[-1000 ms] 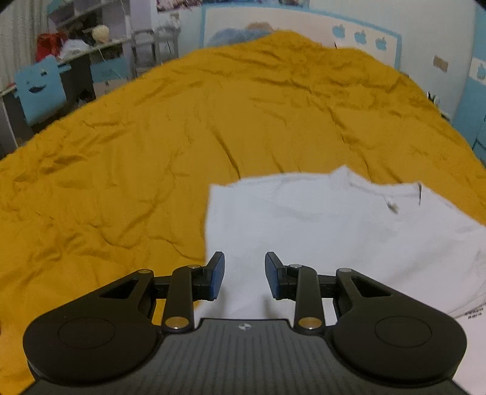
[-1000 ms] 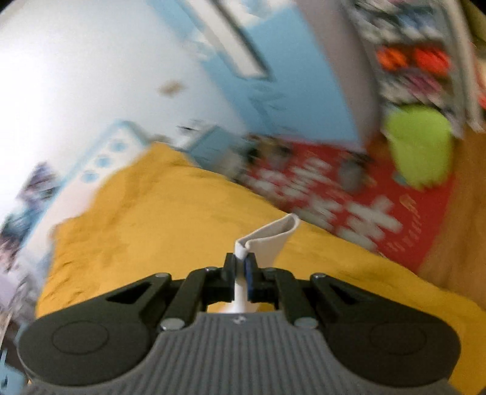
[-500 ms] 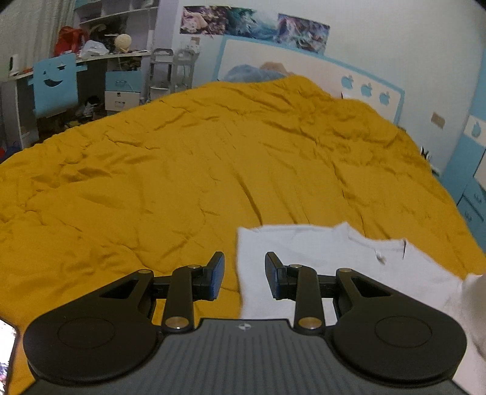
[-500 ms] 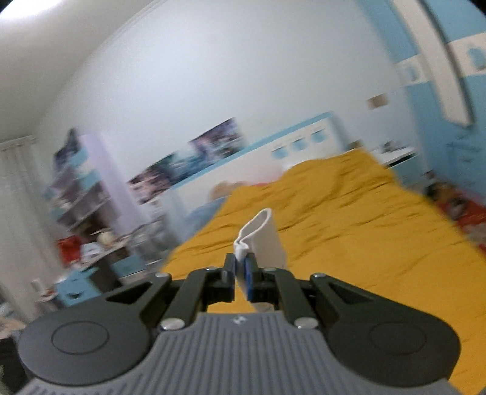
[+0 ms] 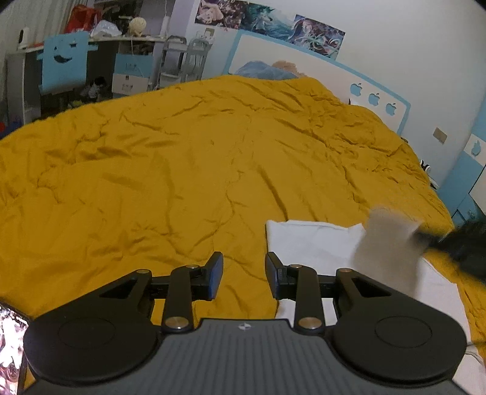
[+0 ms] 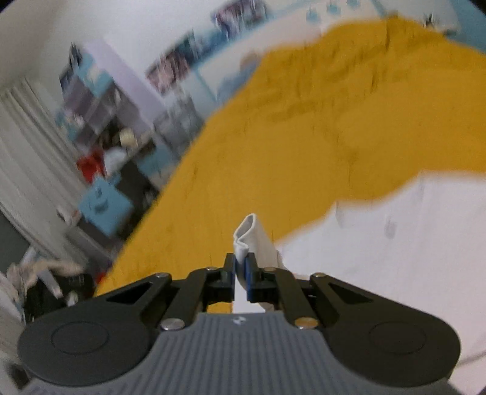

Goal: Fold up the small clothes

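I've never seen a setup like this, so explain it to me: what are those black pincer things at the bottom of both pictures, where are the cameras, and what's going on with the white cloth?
Those are two hand-held grippers, one per hand, each carrying a camera that looks forward along its fingers. In the left camera's picture, the left gripper is open and holds nothing, above a yellow bedspread. A white garment lies on it. In the blurrier right camera's picture, the right gripper is shut on a fold of that garment, lifting it to fold.

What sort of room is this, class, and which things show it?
Probably a child's bedroom: a bed with a yellow quilt, a headboard with apple shapes, posters and a cluttered desk.
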A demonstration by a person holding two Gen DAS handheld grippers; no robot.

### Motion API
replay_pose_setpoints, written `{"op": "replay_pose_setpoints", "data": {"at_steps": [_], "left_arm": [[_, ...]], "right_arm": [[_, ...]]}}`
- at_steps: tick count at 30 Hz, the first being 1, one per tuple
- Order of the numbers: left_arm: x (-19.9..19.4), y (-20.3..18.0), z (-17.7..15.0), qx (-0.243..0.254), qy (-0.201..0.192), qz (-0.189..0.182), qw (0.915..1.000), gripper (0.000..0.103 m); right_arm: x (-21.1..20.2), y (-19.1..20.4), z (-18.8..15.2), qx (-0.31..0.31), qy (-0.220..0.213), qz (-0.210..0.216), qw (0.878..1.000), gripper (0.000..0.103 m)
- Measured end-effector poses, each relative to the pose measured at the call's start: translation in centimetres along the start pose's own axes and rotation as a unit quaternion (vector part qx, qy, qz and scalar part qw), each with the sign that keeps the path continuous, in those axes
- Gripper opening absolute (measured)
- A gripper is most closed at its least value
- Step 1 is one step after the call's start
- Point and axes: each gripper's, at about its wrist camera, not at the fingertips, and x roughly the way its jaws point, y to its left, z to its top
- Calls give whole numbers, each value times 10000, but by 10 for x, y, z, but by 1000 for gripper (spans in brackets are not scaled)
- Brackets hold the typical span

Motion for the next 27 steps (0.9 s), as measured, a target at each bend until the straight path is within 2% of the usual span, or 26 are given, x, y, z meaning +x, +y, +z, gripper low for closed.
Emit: {"op": "replay_pose_setpoints", "data": {"at_steps": [4,7,8,10,11,12,14,20,24,27], "left_arm": [[7,6,-6,-173,179,-250,9994,37],[12,4,-11,-283,307,-507,9978,39],[15,3,-12,-322,346,-640,9968,40],[19,1,-13,-391,403,-830,9950,45],[22,-1,-14,-421,440,-887,9942,47],[25,-3,-14,-452,493,-956,9932,47],[35,-8,-14,-486,616,-1140,9904,47],[79,-21,-17,-785,1113,-1315,9819,47],[107,-29,-17,-769,1224,-1098,9834,47],[112,-36,-17,-629,1138,-965,9868,27]], "right_arm": [[43,-13,-50,213,647,200,9975,2],[65,-18,-72,197,1114,366,9929,9],[67,-19,-75,155,1175,443,9920,10],[64,-23,-73,84,1192,560,9913,27],[56,-27,-70,48,1157,589,9915,30],[47,-33,-66,14,1128,614,9917,34],[29,-43,-53,-101,1021,595,9929,34],[-38,-107,-32,-414,496,-232,9976,35],[-85,-162,-20,-301,196,-836,9959,35],[-113,-200,-8,-178,6,-1267,9918,35]]}}
